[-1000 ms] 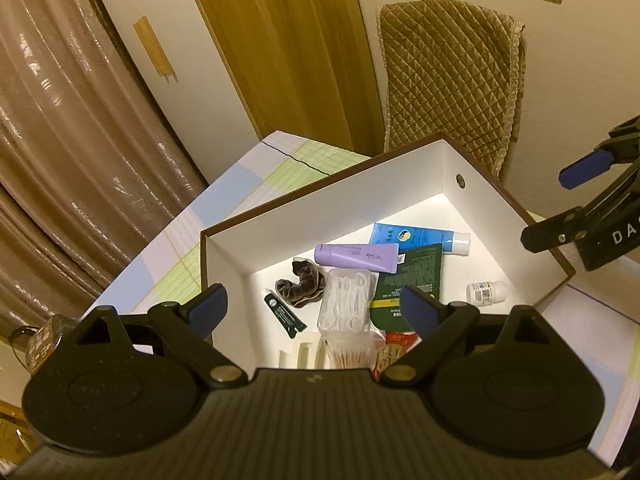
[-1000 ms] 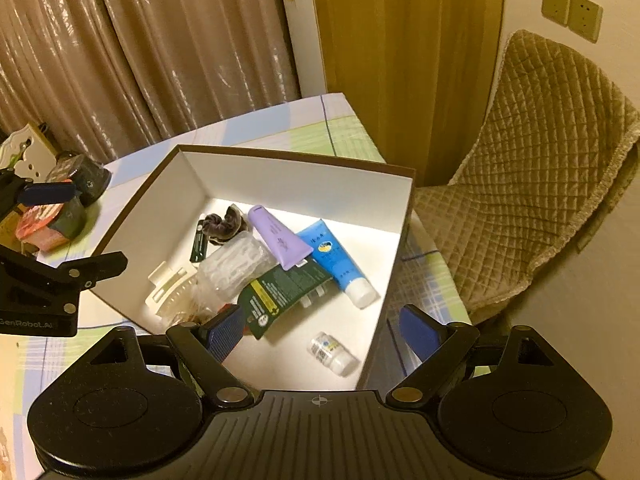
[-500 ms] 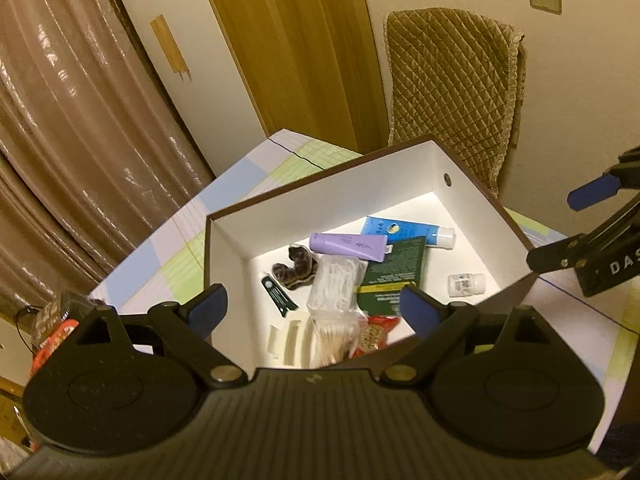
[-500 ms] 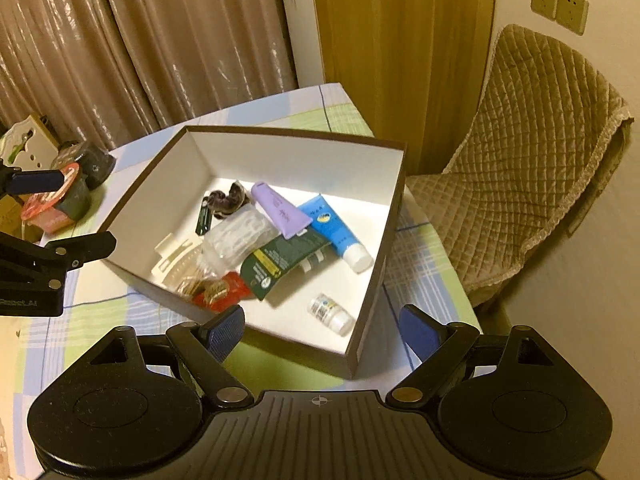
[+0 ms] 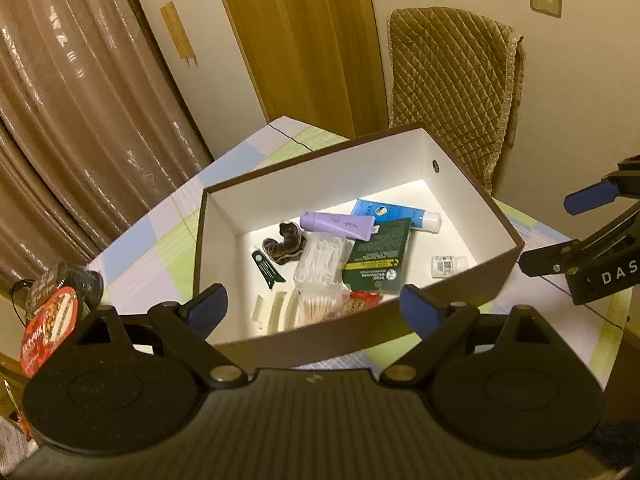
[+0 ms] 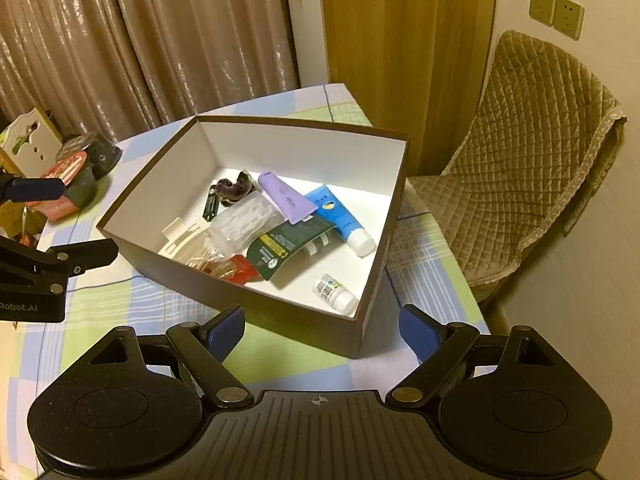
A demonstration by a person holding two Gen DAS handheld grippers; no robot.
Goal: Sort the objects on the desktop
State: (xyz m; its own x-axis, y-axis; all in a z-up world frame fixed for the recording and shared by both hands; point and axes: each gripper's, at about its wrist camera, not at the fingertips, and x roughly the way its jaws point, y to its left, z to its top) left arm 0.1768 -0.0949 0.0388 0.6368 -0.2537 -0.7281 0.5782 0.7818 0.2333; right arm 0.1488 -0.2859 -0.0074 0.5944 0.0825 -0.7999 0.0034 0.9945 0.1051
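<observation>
Both grippers (image 5: pixel 314 310) (image 6: pixel 320 330) pulled back from box (image 6: pixel 256 296), wide open, empty. I'd guess purple tube (image 6: pixel 285 197) light, squishy; grab mid-body.

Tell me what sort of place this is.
Most likely a room in a home: floor-length curtains, a chair with a quilted cover, and a checked tablecloth under a box of toiletries.

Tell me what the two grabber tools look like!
Both grippers, left and right, are black with ribbed bodies, round discs either side and brass-coloured rivets. Their fingers carry blue pads. White lettering marks the sides: "DAS" on one, "Robot.AI" on the other.
</observation>
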